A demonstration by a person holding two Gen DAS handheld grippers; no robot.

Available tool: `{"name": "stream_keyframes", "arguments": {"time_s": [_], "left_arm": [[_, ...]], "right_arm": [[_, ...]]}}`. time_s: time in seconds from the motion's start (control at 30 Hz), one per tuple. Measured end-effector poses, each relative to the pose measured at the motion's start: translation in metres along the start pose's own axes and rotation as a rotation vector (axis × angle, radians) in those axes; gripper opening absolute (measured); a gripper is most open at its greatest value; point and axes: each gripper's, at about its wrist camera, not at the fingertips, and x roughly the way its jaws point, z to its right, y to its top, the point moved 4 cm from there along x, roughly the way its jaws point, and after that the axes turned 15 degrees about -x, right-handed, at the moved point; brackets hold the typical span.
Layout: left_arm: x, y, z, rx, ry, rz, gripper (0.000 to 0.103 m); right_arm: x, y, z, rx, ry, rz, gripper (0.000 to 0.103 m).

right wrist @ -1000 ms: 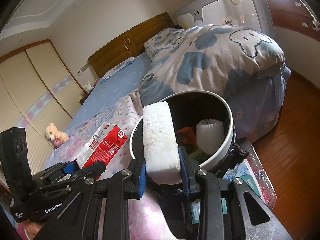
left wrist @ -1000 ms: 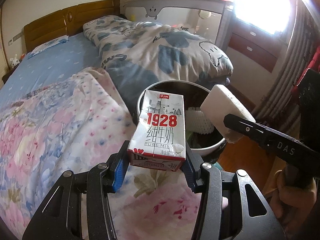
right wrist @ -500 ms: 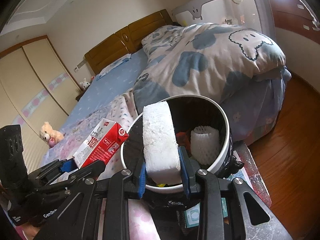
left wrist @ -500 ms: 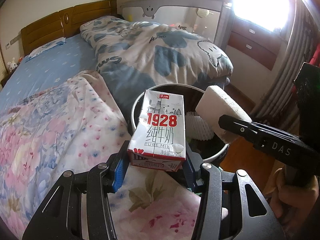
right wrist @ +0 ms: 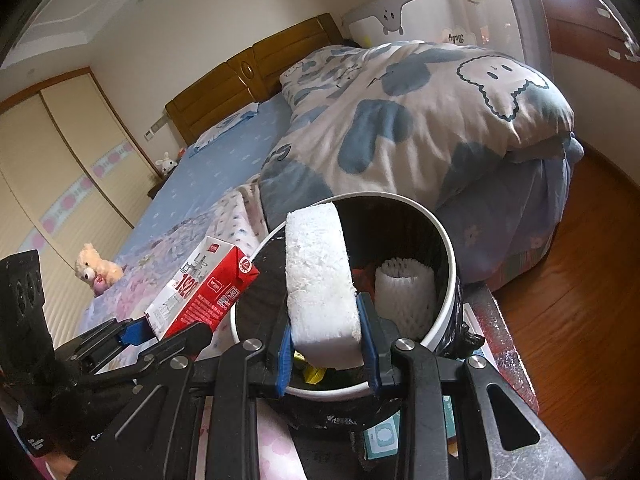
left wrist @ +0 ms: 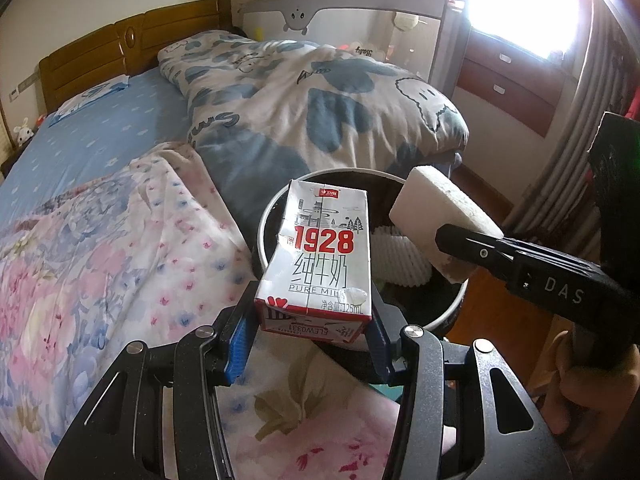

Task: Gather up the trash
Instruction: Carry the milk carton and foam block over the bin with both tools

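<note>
Both grippers have drifted in over the bin since a second ago, and the white rim now sits closer under them in each view. Left gripper point(left wrist: 310, 334) has its blue-padded fingers point(left wrist: 239, 338) clamped on the base of the milk carton point(left wrist: 320, 256), which stands upright with its red "1928" print facing the camera, just above the near rim of the trash bin point(right wrist: 450, 264). Right gripper point(right wrist: 326, 346) pinches the white foam block point(right wrist: 320, 276) by its lower end, narrow grip, the block poking up over the bin's mouth. Down inside the dark bin lies a white foam net sleeve point(right wrist: 406, 294) with some coloured scraps beside it. Bin stands at the foot edge of the bed point(left wrist: 100, 152), against the floral quilt point(left wrist: 100, 264), with the blue-and-white duvet point(right wrist: 420, 120) heaped behind. A hand point(left wrist: 582, 384) grips the right tool's handle.
</note>
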Motion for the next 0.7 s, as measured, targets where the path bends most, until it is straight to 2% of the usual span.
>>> {"name": "stream_keyframes", "arguments": {"time_s": [0.7], "left_arm": [[0.012,0.007,0.005,0.008,0.001,-0.009,0.048]], "right_arm": [[0.013,0.005,0.009,0.014,0.001,-0.019,0.028]]}}
